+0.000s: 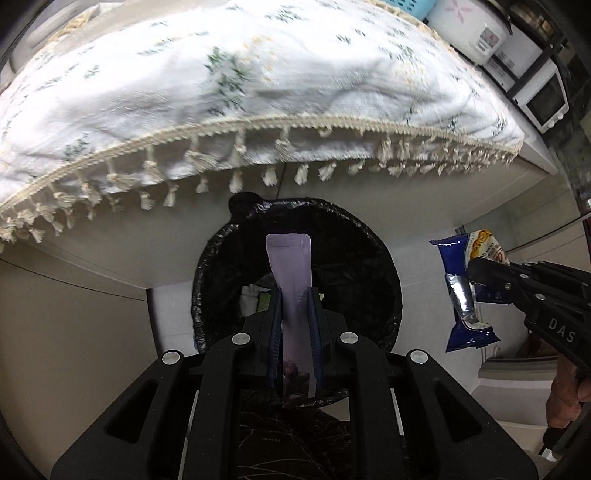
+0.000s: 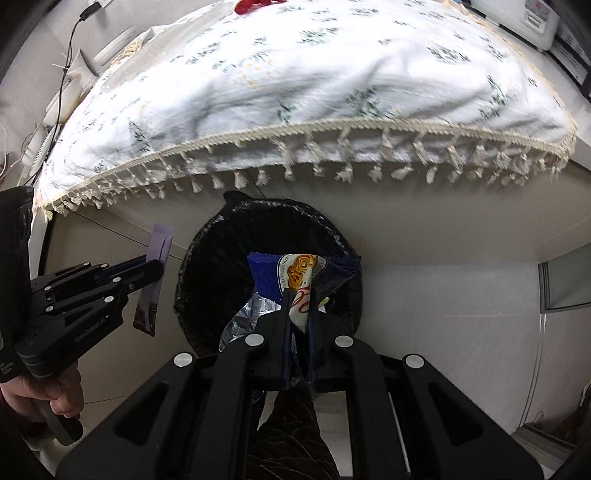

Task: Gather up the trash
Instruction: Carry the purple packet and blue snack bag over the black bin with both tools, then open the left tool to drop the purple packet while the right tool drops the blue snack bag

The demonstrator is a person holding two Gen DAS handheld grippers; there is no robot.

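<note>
My left gripper [image 1: 294,295] is shut on a pale purple sachet [image 1: 291,269] that sticks up between its fingers, above the open mouth of a round bin lined with a black bag [image 1: 354,266]. My right gripper [image 2: 300,297] is shut on a torn blue snack wrapper [image 2: 295,275] with silver lining, held over the same bin [image 2: 207,273]. The right gripper with the wrapper [image 1: 460,288] also shows at the right of the left wrist view. The left gripper [image 2: 157,271] with the sachet [image 2: 155,273] shows at the left of the right wrist view.
The bin stands on the floor under the edge of a table covered with a white floral cloth with tassels [image 1: 258,92]. A rice cooker [image 1: 469,26] and a small white oven [image 1: 543,99] stand at the far right. Cables [image 2: 70,55] hang at the left wall.
</note>
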